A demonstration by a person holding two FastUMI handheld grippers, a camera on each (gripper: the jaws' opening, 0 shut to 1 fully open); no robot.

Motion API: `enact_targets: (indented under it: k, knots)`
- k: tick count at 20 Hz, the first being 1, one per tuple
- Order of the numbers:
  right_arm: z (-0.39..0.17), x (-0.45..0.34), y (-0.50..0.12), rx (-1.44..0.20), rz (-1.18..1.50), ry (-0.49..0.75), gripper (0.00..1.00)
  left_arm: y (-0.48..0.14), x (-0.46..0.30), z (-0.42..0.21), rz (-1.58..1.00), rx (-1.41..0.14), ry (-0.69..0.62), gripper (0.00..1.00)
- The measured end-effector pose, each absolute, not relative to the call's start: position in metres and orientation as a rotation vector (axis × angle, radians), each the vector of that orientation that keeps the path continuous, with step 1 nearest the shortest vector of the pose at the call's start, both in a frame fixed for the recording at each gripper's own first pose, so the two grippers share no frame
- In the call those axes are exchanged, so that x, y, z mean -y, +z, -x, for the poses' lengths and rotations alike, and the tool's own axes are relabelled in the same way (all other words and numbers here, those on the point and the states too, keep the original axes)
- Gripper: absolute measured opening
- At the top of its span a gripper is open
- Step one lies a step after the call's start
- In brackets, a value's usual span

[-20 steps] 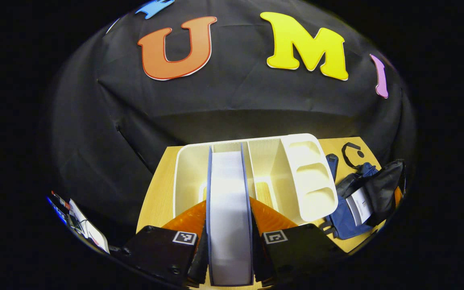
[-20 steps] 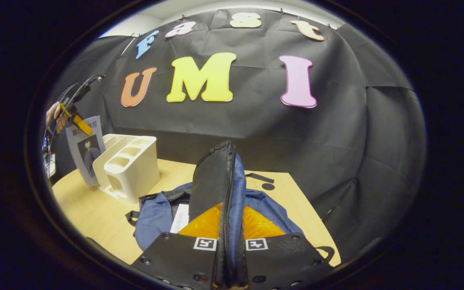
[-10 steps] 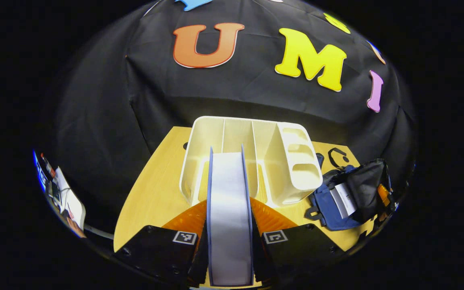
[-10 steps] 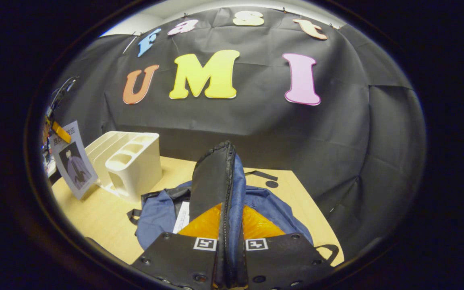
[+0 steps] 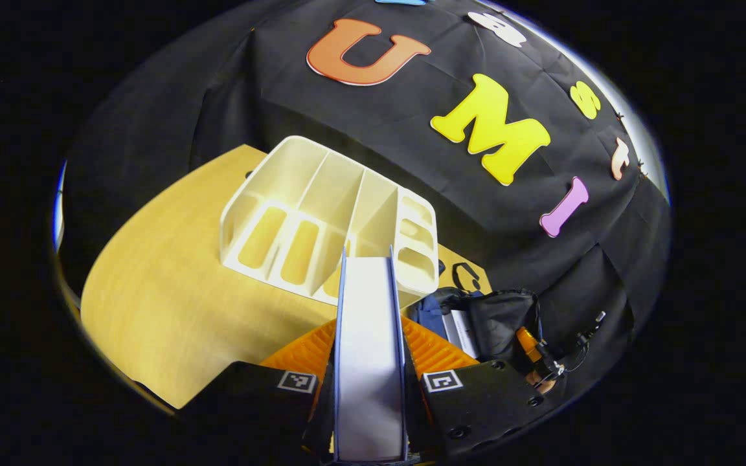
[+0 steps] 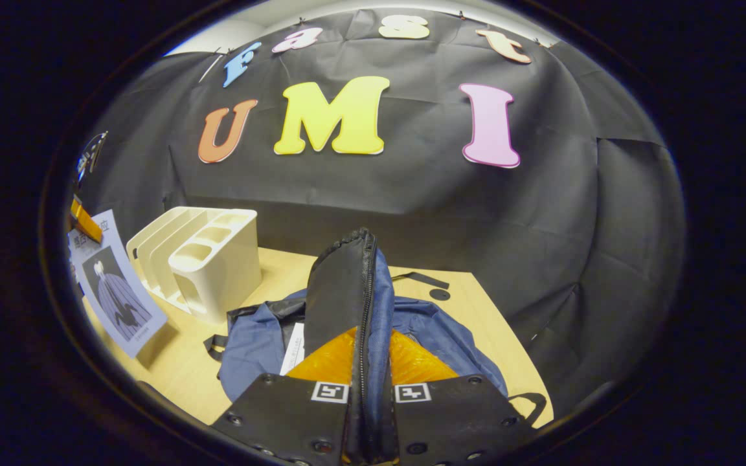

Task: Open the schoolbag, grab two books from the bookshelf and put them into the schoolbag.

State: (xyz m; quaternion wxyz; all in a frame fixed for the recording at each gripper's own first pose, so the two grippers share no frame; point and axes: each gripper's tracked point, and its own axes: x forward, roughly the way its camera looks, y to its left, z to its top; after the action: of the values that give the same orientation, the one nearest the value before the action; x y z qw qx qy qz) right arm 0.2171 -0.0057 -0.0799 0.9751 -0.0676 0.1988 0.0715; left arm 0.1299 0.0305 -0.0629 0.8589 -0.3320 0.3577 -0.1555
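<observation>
Left gripper view: wooden table [image 5: 153,310] is seen at left, with the cream bookshelf [image 5: 321,213] standing on it, its slots empty. A book [image 5: 368,362] is clamped edge-on between both fingers of the left gripper [image 5: 368,414], held clear of the bookshelf and above the table. Farther right, the schoolbag [image 5: 496,317] lies just beside the bookshelf, its black flap pulled up by the other gripper.

Right gripper view: the held book [image 6: 117,291] is seen at far left, cover facing the camera, near the bookshelf [image 6: 208,259]. The blue schoolbag [image 6: 256,343] lies on the table [image 6: 166,362], a white sheet visible inside the opening. Its black zipper-edged flap [image 6: 344,291] is pinched between both fingers of the right gripper [image 6: 370,421] and held upright.
</observation>
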Motion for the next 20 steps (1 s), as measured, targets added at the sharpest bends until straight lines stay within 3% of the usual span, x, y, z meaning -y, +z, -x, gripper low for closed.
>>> enact_targets:
  k: [6, 7, 9, 10, 11, 17, 20]
  knots:
    - [-0.217, 0.005, -0.072, -0.396, 0.148, 0.133, 0.11, -0.072, 0.048, -0.140, 0.931, -0.749, -0.535, 0.46]
    - [-0.218, 0.005, -0.068, -0.393, 0.149, 0.130, 0.11, -0.070, 0.061, -0.146, 0.969, -0.737, -0.553, 0.50]
    - [-0.219, 0.007, -0.058, -0.380, 0.166, 0.121, 0.11, -0.068, 0.084, -0.152, 1.047, -0.720, -0.592, 0.46]
    - [-0.219, 0.011, -0.050, -0.366, 0.181, 0.114, 0.11, -0.071, 0.095, -0.152, 1.074, -0.735, -0.611, 0.50]
    - [-0.220, 0.013, -0.042, -0.352, 0.192, 0.108, 0.11, -0.074, 0.105, -0.157, 1.101, -0.755, -0.612, 0.46]
    - [-0.219, 0.015, -0.013, -0.297, 0.209, 0.105, 0.11, -0.075, 0.142, -0.183, 1.214, -0.742, -0.584, 0.46]
    - [-0.219, 0.013, -0.008, -0.275, 0.198, 0.117, 0.11, -0.088, 0.153, -0.202, 1.269, -0.722, -0.496, 0.46]
